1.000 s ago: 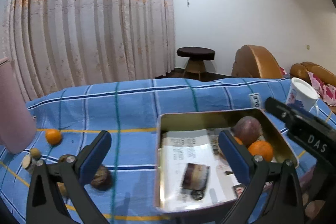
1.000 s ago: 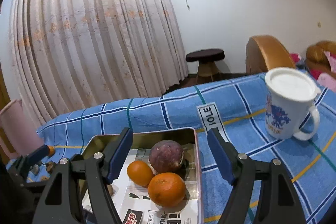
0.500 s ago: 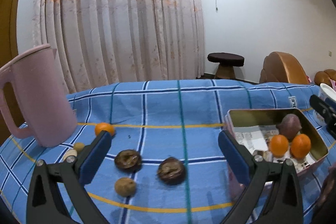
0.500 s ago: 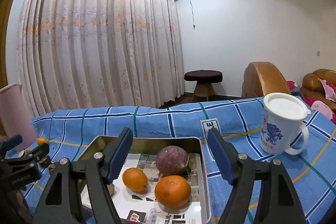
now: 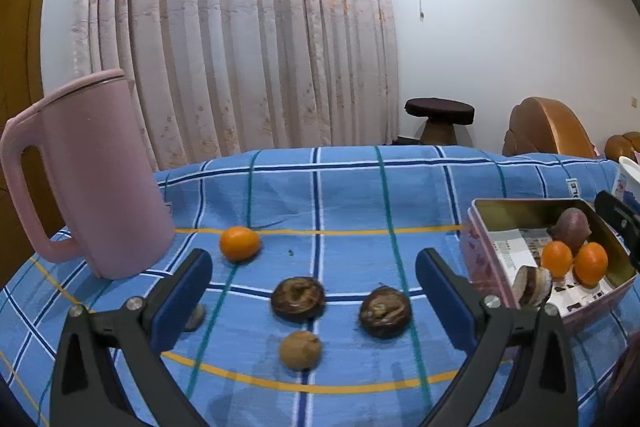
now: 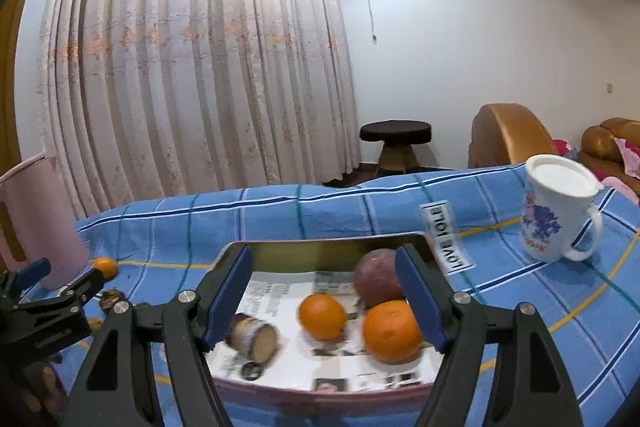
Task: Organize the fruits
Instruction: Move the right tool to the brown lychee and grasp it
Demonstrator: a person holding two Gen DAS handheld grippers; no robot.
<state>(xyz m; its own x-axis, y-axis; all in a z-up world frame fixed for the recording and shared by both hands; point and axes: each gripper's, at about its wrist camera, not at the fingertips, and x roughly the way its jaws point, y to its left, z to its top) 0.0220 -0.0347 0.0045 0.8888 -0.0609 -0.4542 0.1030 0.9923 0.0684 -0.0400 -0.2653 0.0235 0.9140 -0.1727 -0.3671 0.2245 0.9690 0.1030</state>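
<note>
Change: since half a second ago a cut, pale-faced fruit piece point(image 6: 253, 336) has appeared in the tin point(image 6: 320, 391), at 9 o'clock of the small orange point(image 6: 322, 316).
Left gripper point(image 5: 314, 297): jaws apart, empty, over the blue checked cloth point(image 5: 352, 195).
Loose fruit: two dark wrinkled fruits point(image 5: 298, 299) point(image 5: 385, 311), a brown one point(image 5: 300, 349), an orange point(image 5: 239, 243).
Right gripper point(image 6: 325, 297): jaws apart, empty, above the tin.
Tin: also a larger orange point(image 6: 392, 331) and a purple fruit point(image 6: 376, 282).
Surroundings: pink jug point(image 5: 86, 175), white mug point(image 6: 554, 213).

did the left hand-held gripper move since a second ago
Yes. The left hand-held gripper swung left: the tin, earlier between its fingers, now sits at the right edge, and the pink jug has come into view.
</note>
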